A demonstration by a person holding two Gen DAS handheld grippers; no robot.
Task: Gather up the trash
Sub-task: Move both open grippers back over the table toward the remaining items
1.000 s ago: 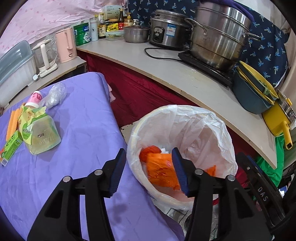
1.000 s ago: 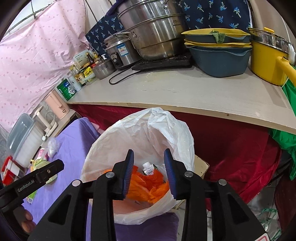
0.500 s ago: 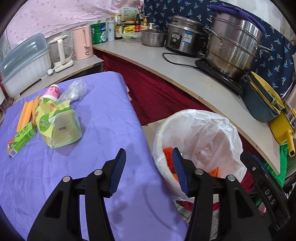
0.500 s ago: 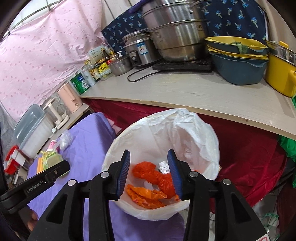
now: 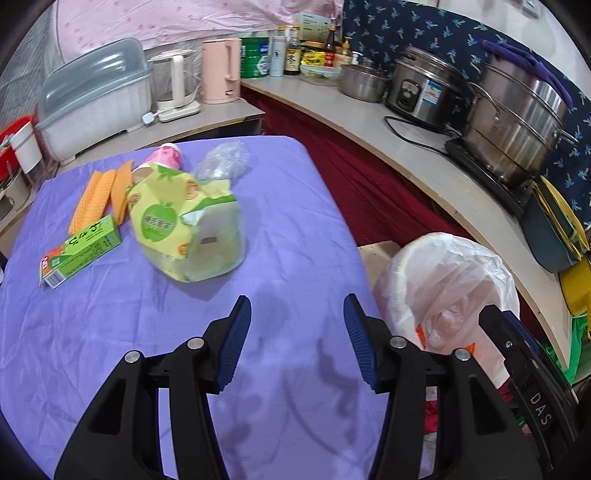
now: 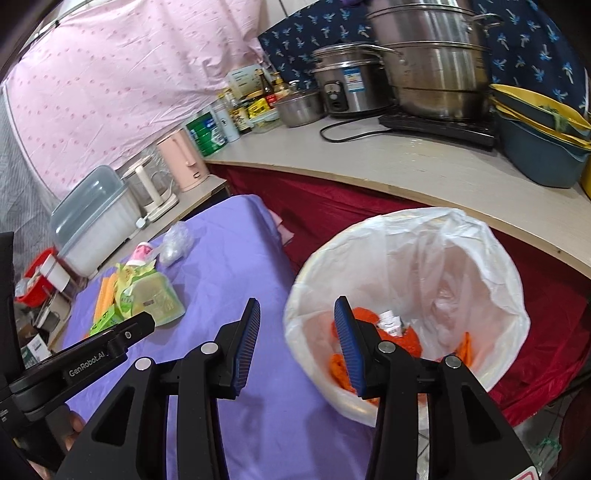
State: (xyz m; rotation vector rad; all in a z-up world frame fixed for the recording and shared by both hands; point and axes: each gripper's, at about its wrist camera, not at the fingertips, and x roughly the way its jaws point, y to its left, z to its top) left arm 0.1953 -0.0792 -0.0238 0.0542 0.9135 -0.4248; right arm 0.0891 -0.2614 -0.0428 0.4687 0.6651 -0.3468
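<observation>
Left tool point(image 5: 297, 339): released, nothing between the blue pads, hung over bare purple cloth point(image 5: 280, 229) covering the desk. Right tool point(image 6: 295, 345): also released and empty, straddling the desk's edge and the rim of the bin point(image 6: 406, 295).

On the desk, far side from the tools, a cluster of trash: green-and-yellow bag point(image 5: 186, 229) slumped on its side, blurred; green box point(image 5: 79, 251) lying flat just left of it; orange wafers point(image 5: 99, 195) behind the box; pink cup point(image 5: 164, 157) tipped behind the bag; crumpled clear wrap point(image 5: 221, 164) just right of the cup. All well apart from both tools.

Bin lined with a white bag, standing on the floor just beside the desk's right edge, against a dark red drape point(image 5: 369, 184). Inside: orange scraps point(image 6: 369, 332) and a small white-labelled item, too small to identify.

Beyond, a pale curved counter point(image 5: 424, 158) wrapped around the room. On it, from the right: stacked yellow and blue basins point(image 6: 535, 140), a tall steel steamer point(image 5: 513, 122) on a black hob, a rice cooker point(image 5: 421, 92) with a trailing black cord, a small steel pot point(image 5: 362, 81), then bottles, jars and a green tin point(image 5: 255, 57). On a lower shelf at left: pink kettle point(image 5: 221, 70), clear kettle point(image 5: 173, 81), lidded plastic box point(image 5: 96, 99). Walls hung with pink dotted sheet point(image 6: 110, 85) and navy printed fabric point(image 5: 406, 29).
</observation>
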